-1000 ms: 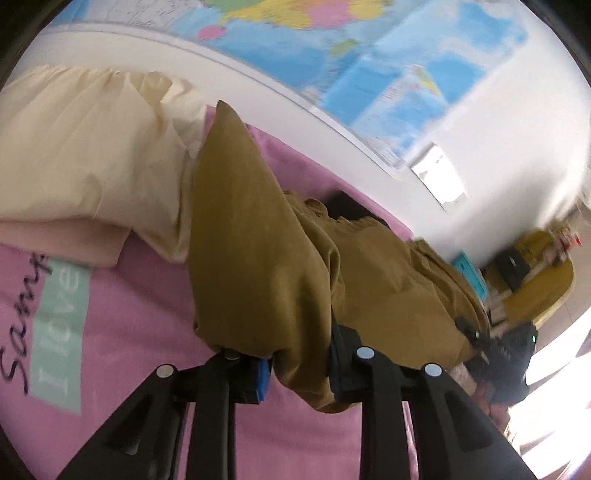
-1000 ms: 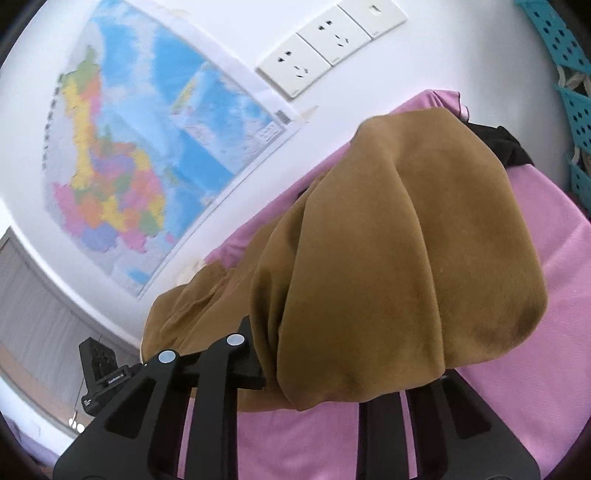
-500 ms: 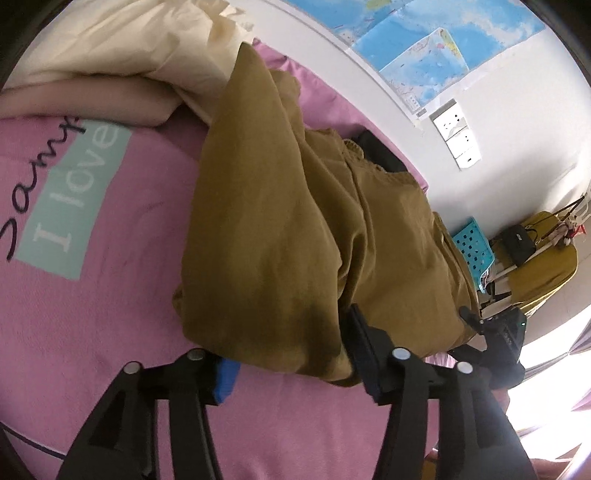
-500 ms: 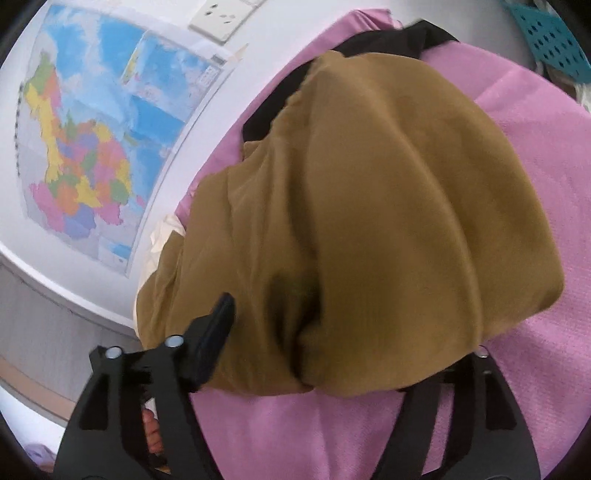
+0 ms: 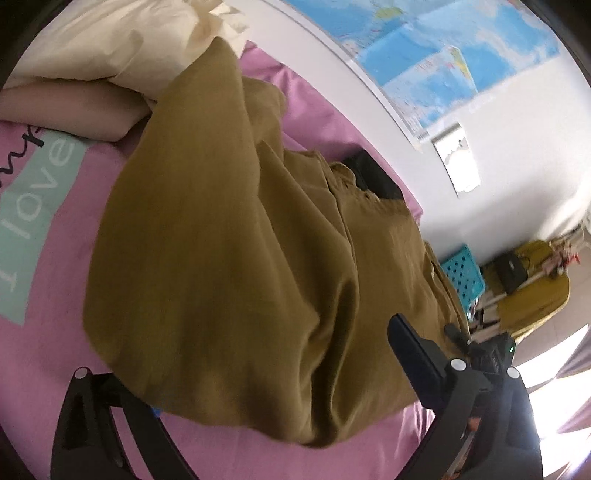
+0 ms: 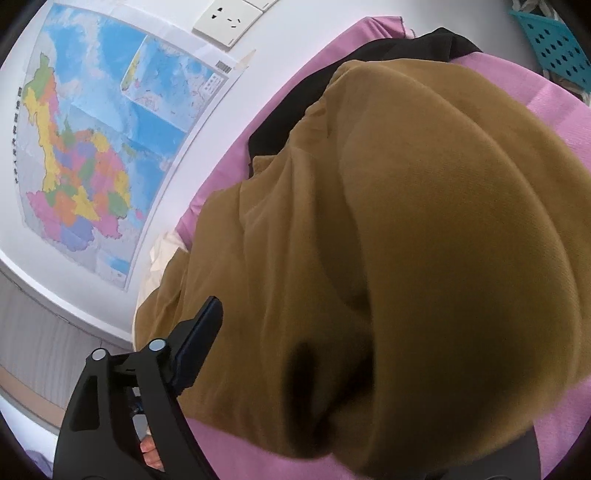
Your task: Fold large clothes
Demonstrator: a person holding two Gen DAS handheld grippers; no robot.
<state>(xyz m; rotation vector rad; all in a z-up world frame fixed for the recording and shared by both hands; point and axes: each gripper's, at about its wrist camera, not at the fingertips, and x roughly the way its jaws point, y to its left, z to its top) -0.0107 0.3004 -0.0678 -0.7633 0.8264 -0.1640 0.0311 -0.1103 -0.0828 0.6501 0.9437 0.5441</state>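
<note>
the garment (image 5: 236,258) lies heaped on the bedsheet (image 5: 55,332), its near edge between the spread fingers of the left gripper (image 5: 269,373). in the left wrist view a pillow (image 5: 110,48) lies at its far left, a dark cloth (image 5: 373,177) at its far side by the wall, and a basket (image 5: 461,273) to the right. a map (image 6: 103,122) hangs on the wall beyond, a socket (image 6: 229,18) beside it.
</note>
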